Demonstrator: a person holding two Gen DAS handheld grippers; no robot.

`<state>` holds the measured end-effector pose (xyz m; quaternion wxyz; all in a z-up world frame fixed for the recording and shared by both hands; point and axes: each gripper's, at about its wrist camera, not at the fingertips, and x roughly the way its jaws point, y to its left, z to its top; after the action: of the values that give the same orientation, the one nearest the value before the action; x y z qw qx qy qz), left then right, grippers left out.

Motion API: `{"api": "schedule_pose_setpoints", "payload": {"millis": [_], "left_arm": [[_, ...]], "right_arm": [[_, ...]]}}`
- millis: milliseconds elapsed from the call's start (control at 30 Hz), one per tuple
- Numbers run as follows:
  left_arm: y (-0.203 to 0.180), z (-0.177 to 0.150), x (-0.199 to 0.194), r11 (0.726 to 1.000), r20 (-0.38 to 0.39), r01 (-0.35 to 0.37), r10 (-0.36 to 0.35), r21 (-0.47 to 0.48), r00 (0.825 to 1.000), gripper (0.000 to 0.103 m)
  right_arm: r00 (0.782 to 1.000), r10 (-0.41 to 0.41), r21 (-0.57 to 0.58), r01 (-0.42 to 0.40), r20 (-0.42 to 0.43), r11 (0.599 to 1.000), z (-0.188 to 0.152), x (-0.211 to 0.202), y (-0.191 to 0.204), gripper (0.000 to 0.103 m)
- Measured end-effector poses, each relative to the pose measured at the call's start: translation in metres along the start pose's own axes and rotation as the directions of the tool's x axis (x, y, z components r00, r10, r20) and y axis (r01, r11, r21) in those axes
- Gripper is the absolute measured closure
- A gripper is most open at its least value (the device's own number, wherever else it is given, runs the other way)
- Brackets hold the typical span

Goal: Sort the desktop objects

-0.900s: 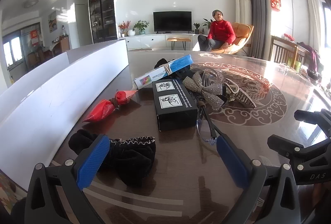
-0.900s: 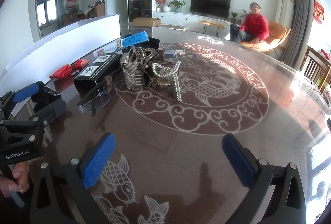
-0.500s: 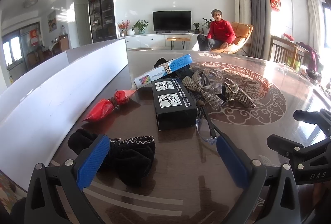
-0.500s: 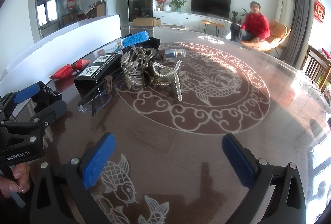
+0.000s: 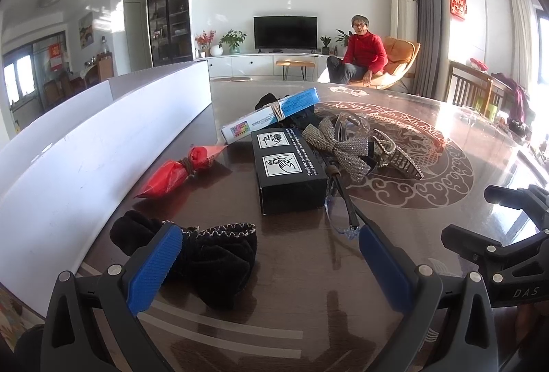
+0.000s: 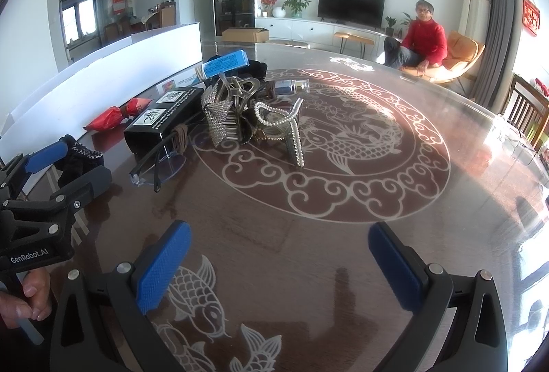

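left gripper (image 5: 267,260): black frame, 2 ribbed blue pads, jaws spread wide, nothing between them; it hangs over the near table edge. right gripper (image 6: 279,260): same build, jaws equally wide apart and empty, over bare table.

items to sort lie in a cluster on the left half of the table (image 6: 377,200). black velvet pouch (image 5: 209,252), soft, with zigzag-stitched trim, sits nearest, partly behind the left pad. red plastic packet (image 5: 175,174), crinkled, tied at the waist with cord, lies just beside the white board (image 5: 85,159). black rectangular box (image 5: 286,171), matte card with 2 white pictogram labels, lies flat at the centre. a long white-and-blue carton (image 5: 271,119) rests tilted behind it. a rhinestone bow (image 5: 339,149) and a studded hair claw (image 5: 398,157) touch each other to the right of the box. clear safety glasses (image 6: 158,162) with dark arms lie against the box's near corner.

surface: dark glossy wood under glass, pale dragon medallion and fish inlay, strong sun glare. room: living room with tv (image 5: 284,32), dark glazed cabinet, grey curtains; a person in a red sweater (image 5: 363,53) sits in an orange chair.
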<state>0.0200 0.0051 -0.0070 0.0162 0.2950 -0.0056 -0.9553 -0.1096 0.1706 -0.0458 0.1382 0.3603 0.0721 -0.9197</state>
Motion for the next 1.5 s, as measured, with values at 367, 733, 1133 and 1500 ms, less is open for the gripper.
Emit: {"api": "schedule_pose_setpoints", "payload": {"millis": [367, 733, 1133, 1500], "left_arm": [[0.0002, 0.0001, 0.0, 1.0, -0.001, 0.001, -0.001, -0.001, 1.0, 0.0], [-0.0007, -0.0004, 0.0001, 1.0, -0.002, 0.001, -0.001, 0.006, 1.0, 0.0], [-0.0019, -0.0013, -0.0006, 1.0, -0.002, 0.001, -0.001, 0.012, 1.0, 0.0], [0.003, -0.0014, -0.0044, 0.999, -0.059, -0.003, 0.005, 0.039, 0.998, 0.0]], "right_arm": [[1.0, 0.003, -0.003, -0.003, -0.003, 1.0, -0.0002, 0.0006, 0.0001, 0.0], [1.0, 0.003, -0.004, -0.003, -0.003, 1.0, -0.0002, 0.0006, 0.0001, 0.0], [1.0, 0.003, -0.006, -0.003, -0.01, 1.0, -0.0008, 0.0017, 0.0007, 0.0], [0.999, -0.012, -0.029, 0.011, -0.034, 1.0, 0.0003, 0.0057, 0.0032, 0.0]]}}
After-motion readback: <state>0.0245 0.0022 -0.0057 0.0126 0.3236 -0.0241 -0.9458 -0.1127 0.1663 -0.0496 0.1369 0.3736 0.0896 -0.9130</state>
